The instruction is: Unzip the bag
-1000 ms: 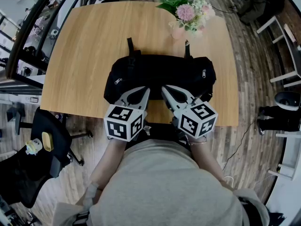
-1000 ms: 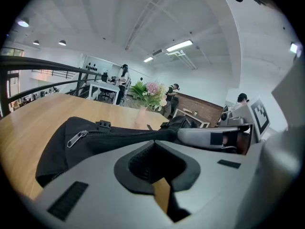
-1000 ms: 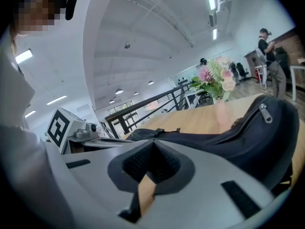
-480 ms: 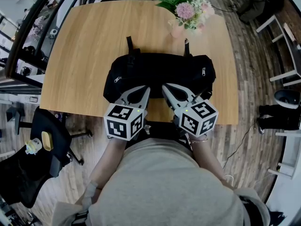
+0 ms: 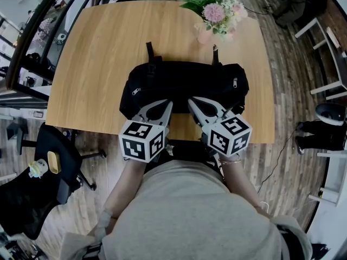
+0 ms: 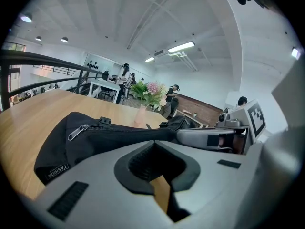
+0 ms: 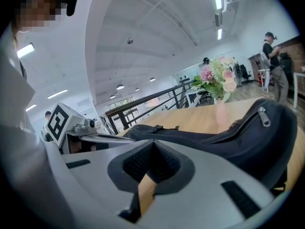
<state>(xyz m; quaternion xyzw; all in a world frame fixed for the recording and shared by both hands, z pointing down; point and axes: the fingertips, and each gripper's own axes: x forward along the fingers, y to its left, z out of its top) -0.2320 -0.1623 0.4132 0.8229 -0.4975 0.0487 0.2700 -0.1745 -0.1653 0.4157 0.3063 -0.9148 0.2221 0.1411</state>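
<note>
A black zipped bag (image 5: 184,85) lies across the near middle of the wooden table (image 5: 103,47). One metal zipper pull (image 5: 136,92) sits at its left end and another zipper pull (image 5: 235,84) at its right end. My left gripper (image 5: 167,103) is shut and empty, its tip at the bag's near edge. Close beside it, my right gripper (image 5: 191,101) is shut and empty too. In the left gripper view the bag (image 6: 95,137) fills the space ahead of my left gripper (image 6: 153,141), with the left pull (image 6: 78,131) off to the left. In the right gripper view the right pull (image 7: 262,116) is far right of my right gripper (image 7: 152,141).
A vase of pink flowers (image 5: 214,18) stands at the table's far edge, just behind the bag. Two bag straps (image 5: 150,53) reach toward the far side. A black office chair (image 5: 54,150) stands on the floor to the left of the table.
</note>
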